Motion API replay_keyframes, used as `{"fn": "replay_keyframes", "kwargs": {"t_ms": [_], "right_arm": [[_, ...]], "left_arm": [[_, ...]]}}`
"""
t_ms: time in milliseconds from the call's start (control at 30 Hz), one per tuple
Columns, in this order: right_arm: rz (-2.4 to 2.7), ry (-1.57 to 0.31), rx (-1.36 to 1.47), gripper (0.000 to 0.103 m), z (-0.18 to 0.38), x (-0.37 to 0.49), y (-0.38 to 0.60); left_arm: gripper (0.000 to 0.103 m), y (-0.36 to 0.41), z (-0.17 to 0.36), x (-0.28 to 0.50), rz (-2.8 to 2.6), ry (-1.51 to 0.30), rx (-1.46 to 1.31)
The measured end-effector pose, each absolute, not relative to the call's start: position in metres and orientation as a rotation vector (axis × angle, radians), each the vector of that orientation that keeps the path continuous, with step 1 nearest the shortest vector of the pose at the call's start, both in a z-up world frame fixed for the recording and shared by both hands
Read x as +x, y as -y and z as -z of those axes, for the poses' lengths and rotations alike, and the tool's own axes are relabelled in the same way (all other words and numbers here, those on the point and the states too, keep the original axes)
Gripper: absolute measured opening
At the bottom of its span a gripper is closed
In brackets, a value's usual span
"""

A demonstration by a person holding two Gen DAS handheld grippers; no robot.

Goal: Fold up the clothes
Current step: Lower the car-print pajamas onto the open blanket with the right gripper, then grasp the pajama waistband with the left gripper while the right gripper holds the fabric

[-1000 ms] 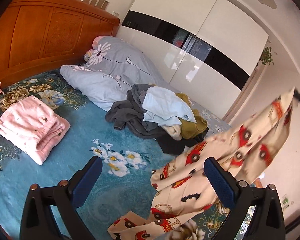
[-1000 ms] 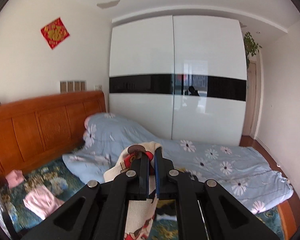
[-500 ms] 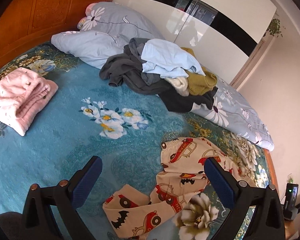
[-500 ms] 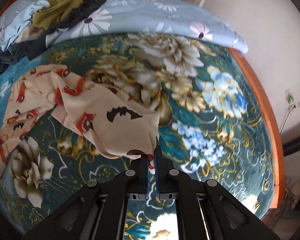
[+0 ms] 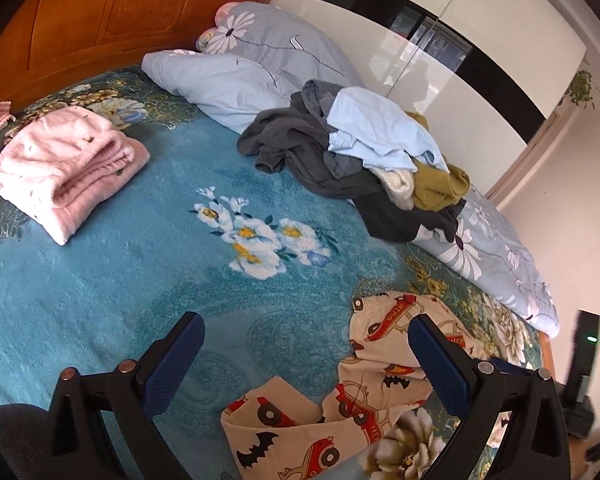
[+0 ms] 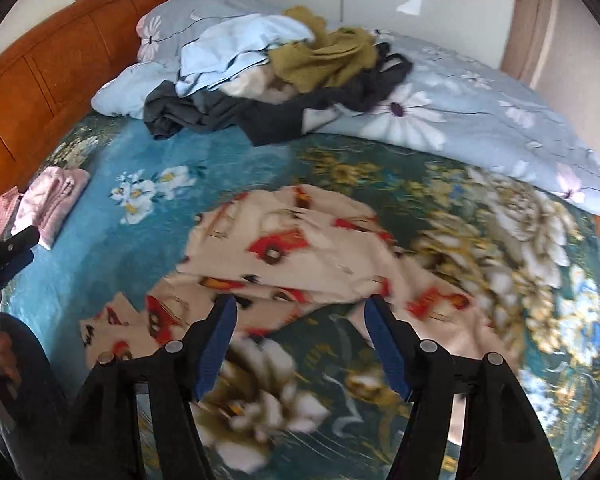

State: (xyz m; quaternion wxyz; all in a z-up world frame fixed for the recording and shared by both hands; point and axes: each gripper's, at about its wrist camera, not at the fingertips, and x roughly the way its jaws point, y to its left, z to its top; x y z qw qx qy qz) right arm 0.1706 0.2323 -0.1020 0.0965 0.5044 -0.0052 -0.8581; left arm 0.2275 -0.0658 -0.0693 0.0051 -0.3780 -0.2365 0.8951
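A cream garment printed with red cars and black bats (image 5: 364, 396) (image 6: 296, 256) lies crumpled on the blue flowered bedspread (image 5: 140, 280) near the bed's front edge. My right gripper (image 6: 300, 328) hovers just over its near edge, jaws opening, nothing pressed between the pads. My left gripper (image 5: 304, 344) is open above the bedspread, with the garment under its right finger. A folded pink garment (image 5: 60, 168) (image 6: 56, 200) rests near the headboard. A heap of unfolded clothes (image 5: 348, 156) (image 6: 284, 80) sits further back.
A grey-blue flowered duvet (image 5: 496, 256) (image 6: 480, 120) and pillows (image 5: 268, 48) lie along the bed's far side by the white wardrobe (image 5: 480, 40). The wooden headboard (image 5: 100, 20) stands at the left. A dark device with a green light (image 5: 586, 344) stands beyond the bed's right edge.
My right gripper came down from high up with the car-print garment, laid it on the bedspread and opened off it. The left gripper sank toward the bed, staying open.
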Motion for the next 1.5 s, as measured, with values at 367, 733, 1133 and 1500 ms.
{"fn": "replay_keyframes", "kwargs": {"t_ms": [367,733,1133,1500], "right_arm": [[2.434,-0.098,1.839,0.045,0.222,0.057,-0.087],[2.549,0.187,1.613,0.005,0.18,0.089,-0.151],[2.268,0.307,1.178,0.005,0.113,0.145,-0.091],[2.151,0.214,1.233,0.005,0.124,0.22,-0.096]], "left_arm": [[0.103,0.103,0.038,0.246,-2.853,0.73,-1.15],[0.103,0.108,0.081,0.237,-2.762,0.829,-1.399],[0.103,0.127,0.106,0.232,-2.511,1.241,-1.442],[0.099,0.062,0.157,0.21,-2.018,1.271,-1.625]]}}
